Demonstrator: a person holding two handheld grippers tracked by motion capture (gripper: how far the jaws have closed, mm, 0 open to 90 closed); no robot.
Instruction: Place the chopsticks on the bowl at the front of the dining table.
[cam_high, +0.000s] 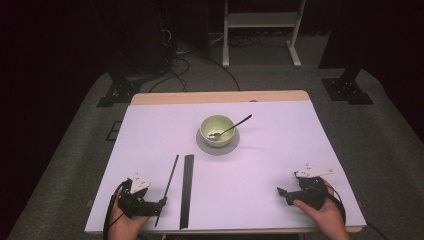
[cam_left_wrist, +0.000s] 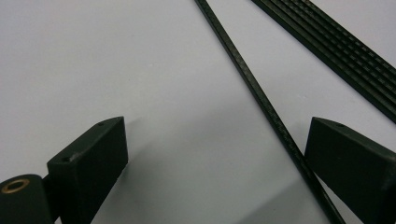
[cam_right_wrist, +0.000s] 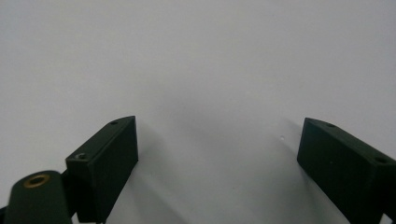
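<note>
A white table (cam_high: 260, 165) with a pale wooden strip along its far edge carries everything here. Near its middle, toward the far side, a pale green bowl (cam_high: 216, 130) stands on a round grey mat (cam_high: 217, 146), and a metal spoon (cam_high: 231, 128) rests in the bowl with its handle leaning out over the rim toward the far right. Nearer the person, left of centre, lies a flat black strip (cam_high: 186, 191) running from the near edge toward the bowl; the left gripper view shows lengthwise ridges on its top (cam_left_wrist: 336, 46). Just beside it on the left lies a thin black rod (cam_high: 169, 185), slightly angled, apart from the strip. The left gripper (cam_high: 150, 204) sits low at the near left corner, held in a hand (cam_high: 122, 220); its jaws stand wide apart, and the rod (cam_left_wrist: 261, 98) passes between them, close against the right-hand jaw, not clamped. The right gripper (cam_high: 287, 192) rests at the near right in the other hand (cam_high: 327, 212), jaws spread wide over bare table surface (cam_right_wrist: 210, 70), gripping nothing.
</note>
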